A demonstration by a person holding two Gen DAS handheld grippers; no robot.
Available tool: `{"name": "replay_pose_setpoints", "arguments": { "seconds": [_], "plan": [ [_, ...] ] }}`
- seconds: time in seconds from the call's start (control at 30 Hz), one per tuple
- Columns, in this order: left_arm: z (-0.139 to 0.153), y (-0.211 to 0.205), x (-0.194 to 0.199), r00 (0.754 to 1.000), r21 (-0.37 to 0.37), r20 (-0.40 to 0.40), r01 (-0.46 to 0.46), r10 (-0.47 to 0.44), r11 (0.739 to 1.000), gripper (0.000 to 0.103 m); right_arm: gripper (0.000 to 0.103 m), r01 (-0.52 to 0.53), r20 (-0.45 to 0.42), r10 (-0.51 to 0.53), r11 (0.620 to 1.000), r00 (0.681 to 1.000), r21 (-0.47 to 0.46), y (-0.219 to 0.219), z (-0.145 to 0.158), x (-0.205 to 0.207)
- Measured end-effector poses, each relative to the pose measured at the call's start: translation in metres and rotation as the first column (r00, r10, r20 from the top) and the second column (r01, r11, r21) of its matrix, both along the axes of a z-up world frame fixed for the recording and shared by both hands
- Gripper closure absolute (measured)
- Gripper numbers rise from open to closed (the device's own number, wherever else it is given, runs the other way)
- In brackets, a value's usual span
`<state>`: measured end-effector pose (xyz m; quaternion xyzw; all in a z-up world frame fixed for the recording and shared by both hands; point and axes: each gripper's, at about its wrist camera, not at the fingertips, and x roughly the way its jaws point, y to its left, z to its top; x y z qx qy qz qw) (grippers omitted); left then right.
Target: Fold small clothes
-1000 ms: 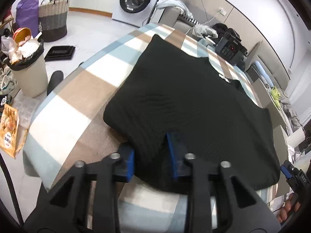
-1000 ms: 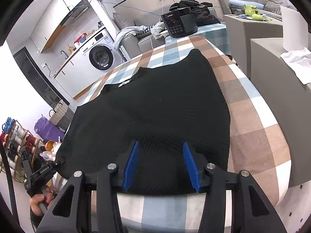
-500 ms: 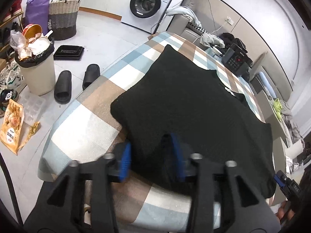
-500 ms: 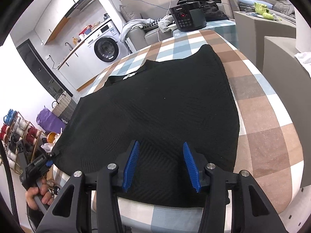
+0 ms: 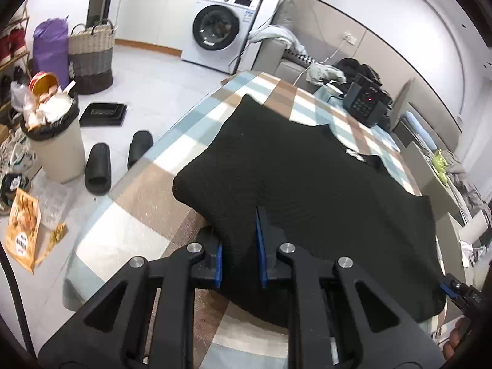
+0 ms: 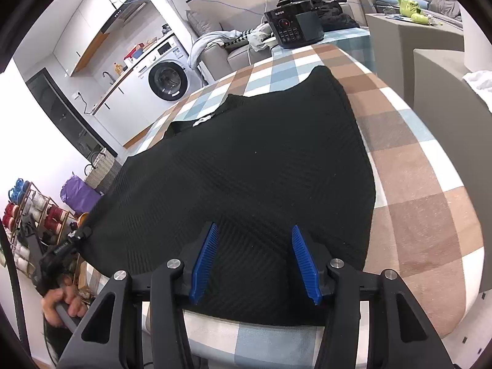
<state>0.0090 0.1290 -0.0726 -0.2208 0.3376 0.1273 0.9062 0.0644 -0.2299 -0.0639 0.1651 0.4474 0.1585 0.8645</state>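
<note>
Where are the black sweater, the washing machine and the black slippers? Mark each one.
black sweater [image 6: 252,178], right wrist view, middle of the knit body.
washing machine [image 5: 216,27], left wrist view, round door glass.
black slippers [image 5: 97,169], left wrist view, top strap of the nearer slipper.

Ahead of the left gripper, bare checked tablecloth runs open to its left. Beyond the right gripper, checked cloth lies clear to its right; a black boxy appliance with buttons blocks the far end.
</note>
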Motion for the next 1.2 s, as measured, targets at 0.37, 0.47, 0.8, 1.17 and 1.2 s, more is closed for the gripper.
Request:
{"name": "replay_pose_setpoints", "arguments": {
  "seconds": [0.37,0.47,0.8,1.17,1.2],
  "plan": [
    [0.086,-0.108,0.049,0.933,0.216,0.149,0.292,-0.327,0.932,0.092,0.051,0.013,0.009,-0.013,1.000,1.000,0.029,-0.014,0.003,-0.007],
    [0.086,-0.172,0.066,0.856,0.239,0.139,0.460,-0.498,0.856,0.092,0.051,0.042,0.013,-0.042,0.999,0.999,0.026,-0.025,0.005,-0.011],
    [0.008,-0.273,0.057,0.612,0.010,-0.047,0.790,-0.789,0.613,0.069,0.051,0.099,-0.001,-0.099,0.995,0.995,0.007,-0.045,0.007,-0.011],
    [0.020,-0.176,0.030,0.806,0.005,0.017,0.591,-0.591,0.806,0.040,0.051,-0.045,-0.005,0.046,0.996,0.999,0.080,-0.008,0.009,0.005],
    [0.019,-0.167,0.030,0.816,-0.003,0.007,0.578,-0.578,0.816,0.040,0.051,-0.060,-0.013,0.061,0.994,0.998,0.089,-0.004,0.009,0.007]
  ]
}}
